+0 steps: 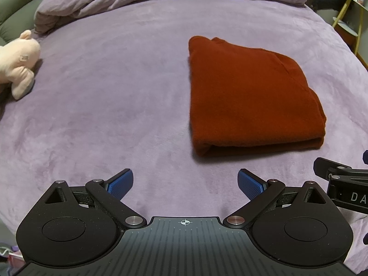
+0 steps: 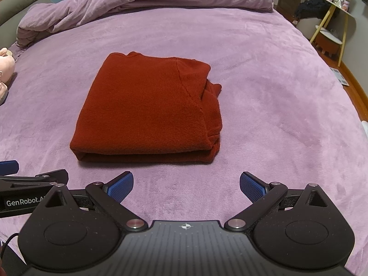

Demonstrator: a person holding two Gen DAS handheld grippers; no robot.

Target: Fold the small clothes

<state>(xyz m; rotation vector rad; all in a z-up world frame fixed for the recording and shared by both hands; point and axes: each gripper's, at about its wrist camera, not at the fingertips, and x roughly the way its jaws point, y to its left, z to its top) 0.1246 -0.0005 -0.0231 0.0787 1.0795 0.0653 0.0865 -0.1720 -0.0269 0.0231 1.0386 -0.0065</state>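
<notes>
Folded red knit garment [image 2: 147,108] lies flat on the purple bedspread [image 2: 264,80], a squarish stack of several layers, ahead of both tools and apart from them. In the right wrist view it sits almost straight in front, slightly to the left of centre, with its thick folded edge facing the right gripper [image 2: 186,186]. In the left wrist view the same garment [image 1: 248,96] lies forward and off to the right of the left gripper [image 1: 185,184], so the right gripper looks the better lined up, though both seem about equally near. The stack runs a little longer front to back than side to side, and its loose, uneven layers bunch along the right side, where a sleeve or hem pokes out.

Both grippers hover low over the bedspread with jaws spread wide, blue pads [image 2: 120,185] angled outward, holding nothing. They point forward side by side; each shows at the edge of the other's view. A pink plush toy [image 1: 19,64] rests far left, well apart from the garment, and a rumpled purple duvet [image 2: 142,0] is heaped along the far side of the bed.

Judging from the tidy stack, the folding looks nearly or fully finished; any further move would probably address the ragged right edge, which favours the right gripper.
</notes>
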